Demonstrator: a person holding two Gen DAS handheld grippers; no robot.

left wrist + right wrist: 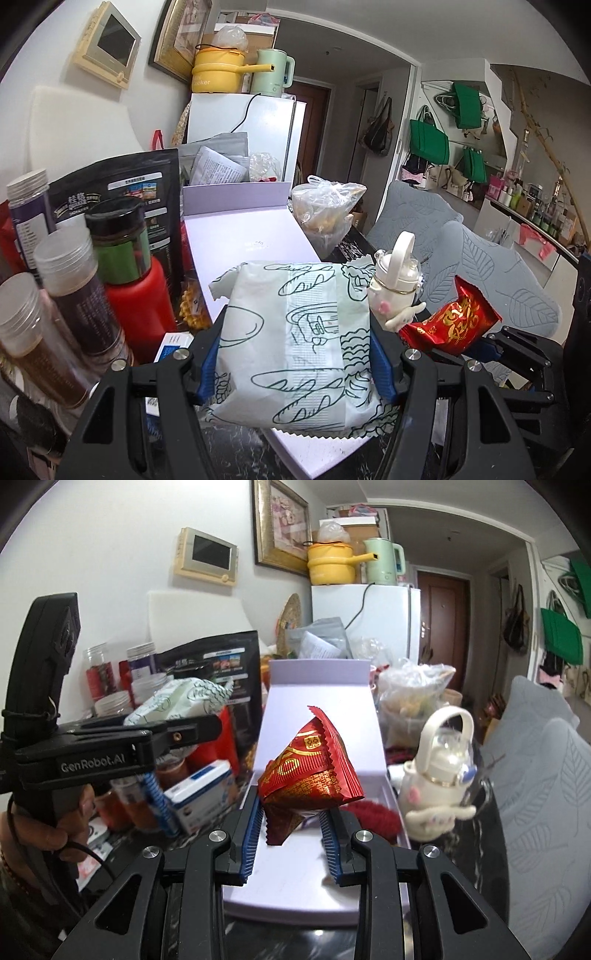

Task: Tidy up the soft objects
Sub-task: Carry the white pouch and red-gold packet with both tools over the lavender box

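**Both tools loaded above the lilac box**

My left tool point(295, 354) was clamped on the white bread packet point(295, 343), blue pads squeezing its two sides, the packet held above the pale lilac box point(251, 243). My right tool point(291, 834) was clenched hard on the lower corner of the red snack pouch point(310, 768), which stood up peaked over the same box. From the right wrist I saw the left tool point(162, 775) off to the side with the packet point(181, 698) riding high in it, and a hand point(48, 830) on its handle.

I judged this a carrying step, both soft packs on their way to wherever they get sorted. To do it well I wanted gentle pressure on the bread so it didn't crush, a steady wrist so the pouch didn't slip from its pinched corner, and room around the white bottle charm point(397, 291) by the box's edge.

Containers: the lilac box looked shut, so I couldn't tell its contents. A clear plastic bag point(325, 206) behind it held something pale and lumpy. Jars point(70, 280) crowded the bench on the left, dark stuff inside.
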